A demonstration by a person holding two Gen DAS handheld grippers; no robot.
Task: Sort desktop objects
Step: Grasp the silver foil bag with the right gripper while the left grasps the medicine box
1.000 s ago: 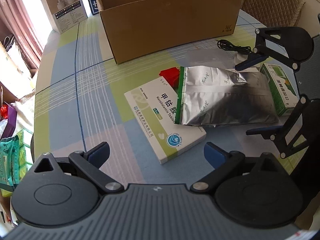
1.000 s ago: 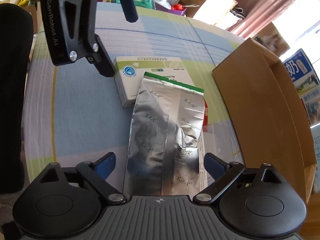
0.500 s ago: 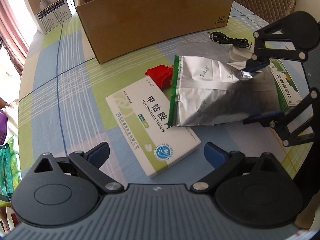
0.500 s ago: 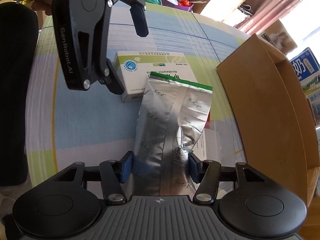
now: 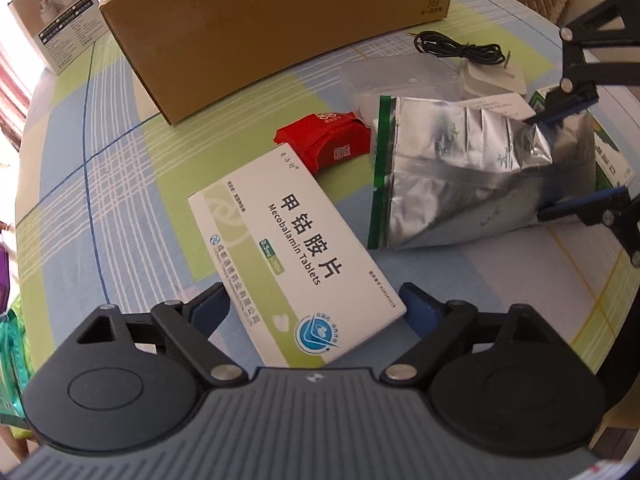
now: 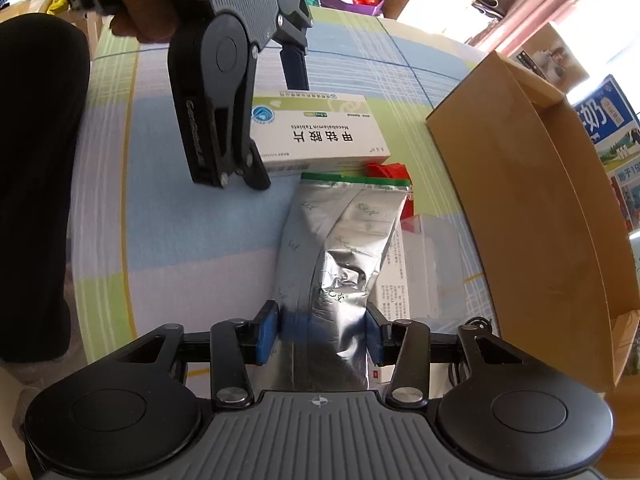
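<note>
My right gripper (image 6: 320, 334) is shut on the near end of a silver foil pouch (image 6: 340, 248) with a green top strip; the pouch is crumpled between the pads. In the left wrist view the pouch (image 5: 460, 172) is lifted off the table at its right end, held by the right gripper (image 5: 568, 160). My left gripper (image 5: 312, 308) is open, its fingers on either side of the near end of a white and green Mecobalamin tablet box (image 5: 292, 248), which lies flat. That box also shows in the right wrist view (image 6: 316, 136) under the left gripper (image 6: 276, 120).
A large open cardboard box (image 5: 260, 20) stands at the back. A red packet (image 5: 328, 140), a clear plastic piece (image 5: 400, 80), a white charger with black cable (image 5: 492, 76) and a green box (image 5: 608, 156) lie around the pouch. A white carton (image 5: 56, 12) stands far left.
My right gripper closed on the silver pouch and raised its end. My left gripper moved forward and down until its open fingers straddle the tablet box.
</note>
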